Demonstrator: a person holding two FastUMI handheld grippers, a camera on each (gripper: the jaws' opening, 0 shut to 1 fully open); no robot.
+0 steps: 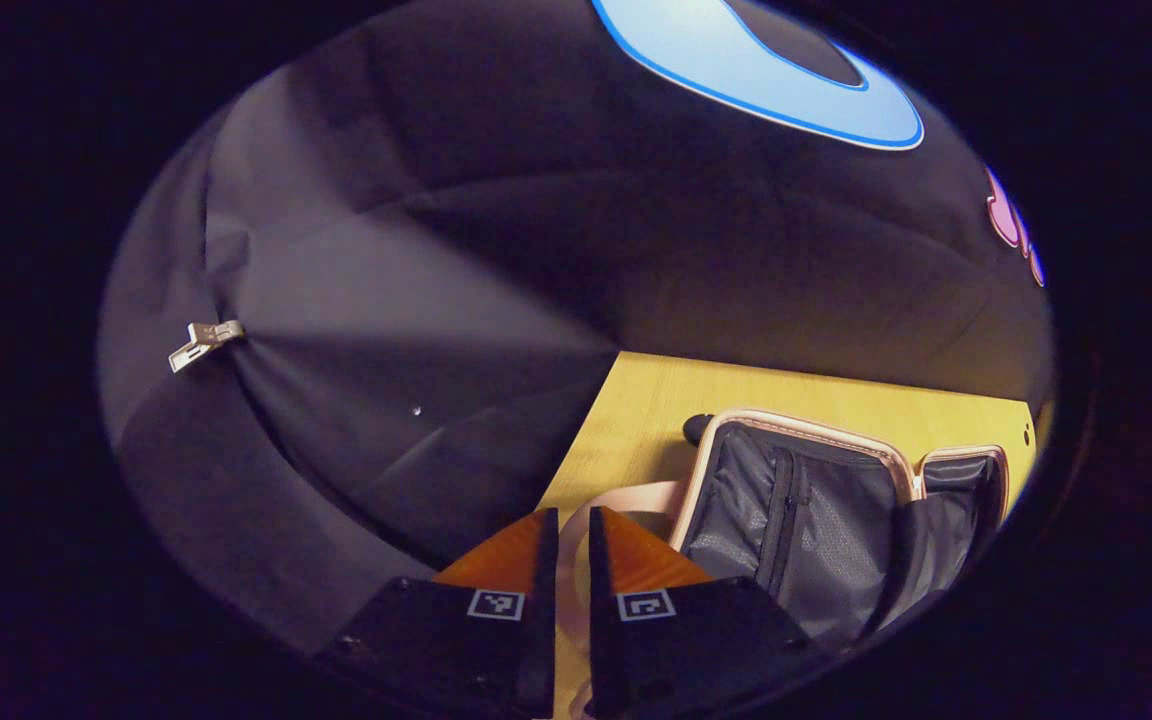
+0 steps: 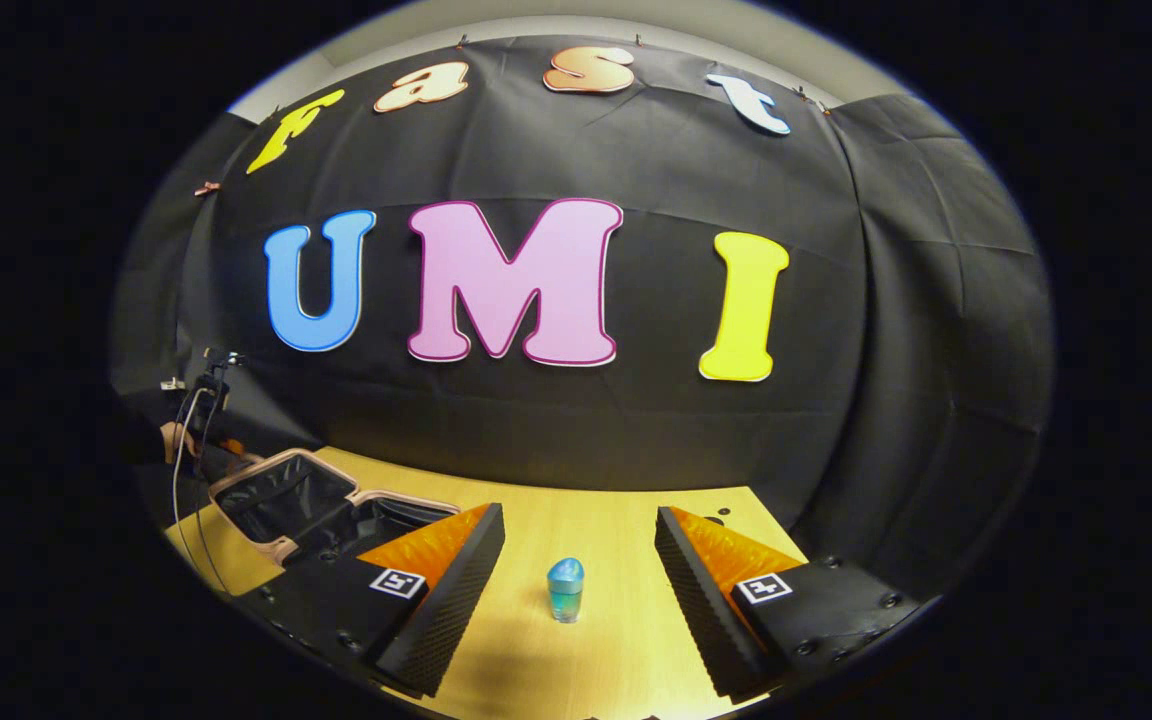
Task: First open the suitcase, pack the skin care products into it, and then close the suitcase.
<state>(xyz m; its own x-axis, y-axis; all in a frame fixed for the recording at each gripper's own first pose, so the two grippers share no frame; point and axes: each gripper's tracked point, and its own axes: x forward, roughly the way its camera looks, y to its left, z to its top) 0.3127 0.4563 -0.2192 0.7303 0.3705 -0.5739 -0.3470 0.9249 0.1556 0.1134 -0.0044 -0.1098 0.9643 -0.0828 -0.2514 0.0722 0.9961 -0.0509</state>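
In the right gripper view, the right gripper [image 2: 576, 560] has its two fingers spread far apart, with nothing between them pressing on them. A small bottle [image 2: 565, 589] stands upright on the wooden table [image 2: 616, 520], in the gap between the fingers. It touches neither one. The bottle has a blue rounded cap and a see-through blue-green body. There is bare table on both sides of it and more bare table behind it, up to the black cloth wall [image 2: 556, 430]. The far table edge meets that wall. The table's right corner is just past the right finger.

Farther off to the left in this view lies the open suitcase [image 2: 306, 500]. It has a pink rim and dark lining, and it sits near the table's left edge. Behind it, a hand [image 2: 173, 440] holds the other gripper, with a thin cable hanging down.

In the left gripper view, the left gripper [image 1: 573, 545] has its fingers almost together, with just a thin gap. They hold nothing. Just past them, to the right, the suitcase [image 1: 816, 510] lies open, both halves showing dark lining and a zip pocket. A pale pink strap or handle curves near the fingertips. The table's left edge [image 1: 586, 430] runs beside the fingers, and beyond it is only dark cloth. A small metal clip [image 1: 204, 342] pins the cloth far off on the left.
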